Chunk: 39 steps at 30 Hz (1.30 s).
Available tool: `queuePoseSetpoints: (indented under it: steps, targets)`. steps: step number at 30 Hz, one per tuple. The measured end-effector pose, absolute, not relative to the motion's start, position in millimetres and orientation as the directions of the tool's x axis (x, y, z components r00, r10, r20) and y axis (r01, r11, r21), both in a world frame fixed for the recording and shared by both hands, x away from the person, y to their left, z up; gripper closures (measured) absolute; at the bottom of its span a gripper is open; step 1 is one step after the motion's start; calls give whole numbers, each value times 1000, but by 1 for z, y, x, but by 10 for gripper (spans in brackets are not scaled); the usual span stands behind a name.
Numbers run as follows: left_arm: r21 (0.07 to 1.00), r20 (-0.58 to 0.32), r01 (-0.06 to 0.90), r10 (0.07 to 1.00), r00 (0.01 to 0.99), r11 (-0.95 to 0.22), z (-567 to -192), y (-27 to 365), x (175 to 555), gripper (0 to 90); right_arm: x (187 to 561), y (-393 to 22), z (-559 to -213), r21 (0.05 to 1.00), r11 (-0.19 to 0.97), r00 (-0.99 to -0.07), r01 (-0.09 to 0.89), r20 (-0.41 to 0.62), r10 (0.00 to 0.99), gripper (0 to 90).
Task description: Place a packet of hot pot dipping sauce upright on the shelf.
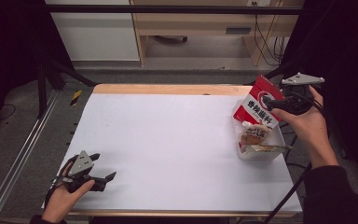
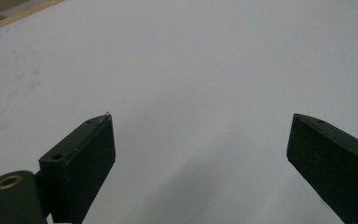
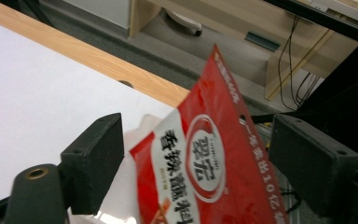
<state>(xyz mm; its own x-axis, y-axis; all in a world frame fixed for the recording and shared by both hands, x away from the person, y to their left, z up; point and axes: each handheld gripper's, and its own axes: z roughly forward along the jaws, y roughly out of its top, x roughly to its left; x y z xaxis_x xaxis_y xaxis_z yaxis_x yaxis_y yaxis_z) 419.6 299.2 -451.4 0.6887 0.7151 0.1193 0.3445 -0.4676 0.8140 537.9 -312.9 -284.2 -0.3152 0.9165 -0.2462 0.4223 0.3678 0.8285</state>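
White-covered table (image 1: 168,140) with a pale wooden far edge; work area is its 3 o'clock side. There sits a clear plastic rectangular tub (image 1: 259,154) holding small snack packets (image 1: 255,135). A red-and-white printed foil sachet (image 1: 259,102) stands tilted in the tub's far end, top corner leaning toward 1 o'clock.

Right gripper (image 1: 274,103) is at the sachet's 3 o'clock. Its jaws stand apart; in the right gripper view the sachet (image 3: 209,163) lies between them, and neither pad presses on it. Judgement: placing step is at its release, sachet lodged in the tub.

Left gripper (image 1: 103,179) rests at 8 o'clock on the table, jaws wide, nothing between them (image 2: 200,154).

Next move, likely: back the right gripper clear without snagging the sachet's top edge or tipping it out.
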Motion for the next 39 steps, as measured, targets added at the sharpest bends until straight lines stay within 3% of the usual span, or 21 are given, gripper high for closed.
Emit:
queuePoseSetpoints:
  steps: [14,27,39]
  targets:
    - [814,116,348,717,687,-465,-452,300,419,73,497,-238,-277,833,444,-457,331,-270,848,109]
    - [817,115,349,721,683,-460,-452,302,419,60,469,-165,-321,828,474,-589,299,-230,775,81]
    - [820,110,351,727,678,-452,-452,305,419,40,454,-135,-369,827,449,-636,338,-151,757,76]
